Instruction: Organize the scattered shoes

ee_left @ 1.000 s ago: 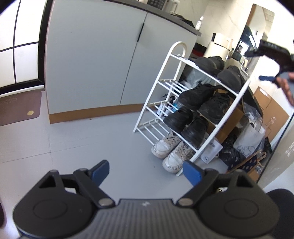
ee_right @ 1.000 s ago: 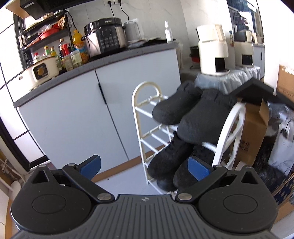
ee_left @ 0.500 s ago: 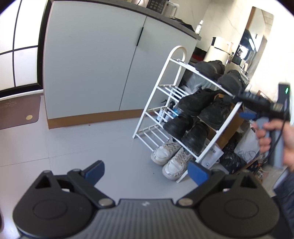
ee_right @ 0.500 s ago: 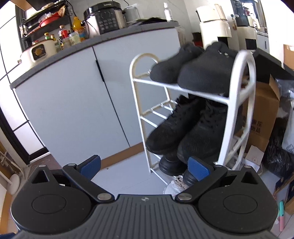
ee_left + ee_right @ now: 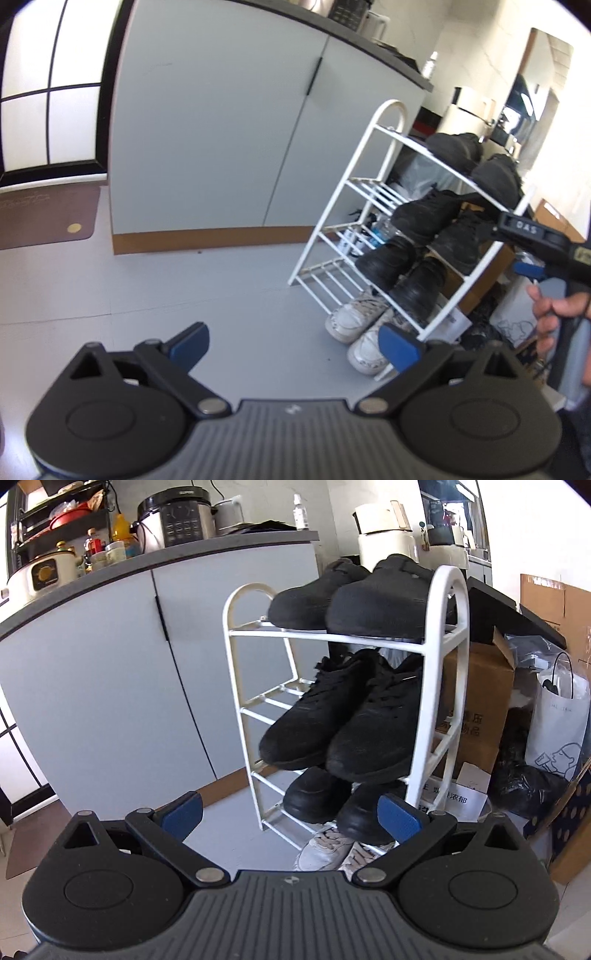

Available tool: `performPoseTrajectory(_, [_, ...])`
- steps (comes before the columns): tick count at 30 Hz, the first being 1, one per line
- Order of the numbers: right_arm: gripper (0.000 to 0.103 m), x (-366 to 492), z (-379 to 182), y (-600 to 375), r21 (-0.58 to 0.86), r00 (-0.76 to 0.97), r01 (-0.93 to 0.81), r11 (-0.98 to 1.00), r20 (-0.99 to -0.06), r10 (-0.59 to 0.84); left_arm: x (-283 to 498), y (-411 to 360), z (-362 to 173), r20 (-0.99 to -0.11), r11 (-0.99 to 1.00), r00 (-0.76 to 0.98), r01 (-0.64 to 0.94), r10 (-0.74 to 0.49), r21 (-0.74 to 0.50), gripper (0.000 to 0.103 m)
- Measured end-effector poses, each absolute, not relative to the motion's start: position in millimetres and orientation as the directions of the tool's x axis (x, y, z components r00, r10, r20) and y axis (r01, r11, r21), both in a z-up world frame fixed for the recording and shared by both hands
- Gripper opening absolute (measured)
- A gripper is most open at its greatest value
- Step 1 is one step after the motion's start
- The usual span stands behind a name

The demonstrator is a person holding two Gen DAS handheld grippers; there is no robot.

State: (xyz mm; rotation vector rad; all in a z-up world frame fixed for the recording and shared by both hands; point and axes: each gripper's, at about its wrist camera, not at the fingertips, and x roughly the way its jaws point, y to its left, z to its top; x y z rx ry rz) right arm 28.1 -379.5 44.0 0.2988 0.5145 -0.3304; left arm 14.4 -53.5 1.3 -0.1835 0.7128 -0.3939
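Bare grey floor is lying open between the cabinet and the white shoe rack. Black shoes are filling the right half of every tier, leaving only the left rails free. White sneakers are blocking the floor at the rack's foot, and boxes and bags are crowding its right side.

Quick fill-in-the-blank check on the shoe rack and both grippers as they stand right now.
1. The pair under the white rack, on the floor, is ____ in colour.
2. The shoes on the rack's shelves are all ____.
3. The left gripper and the right gripper both hold ____.
4. The rack's top shelf carries ____ shoes.

Missing words: white; black; nothing; two
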Motion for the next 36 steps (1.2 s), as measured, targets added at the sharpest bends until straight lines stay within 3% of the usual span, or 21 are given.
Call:
performPoseTrajectory(12, [0.103,14,33,-345,0.235,0.797,0.405,0.883,-0.565,-0.215,17,-72,-12,-0.588,0.942,0.740,0.307,-0.326,-0.136,0.103])
performPoseTrajectory(36, [0.103,-15,-6,-298,0.127,0.784,0.293,0.948,-0.599,-0.162,3,-87,-3,-0.632,0.921,0.683,0.364,-0.366,-0.141,0.103])
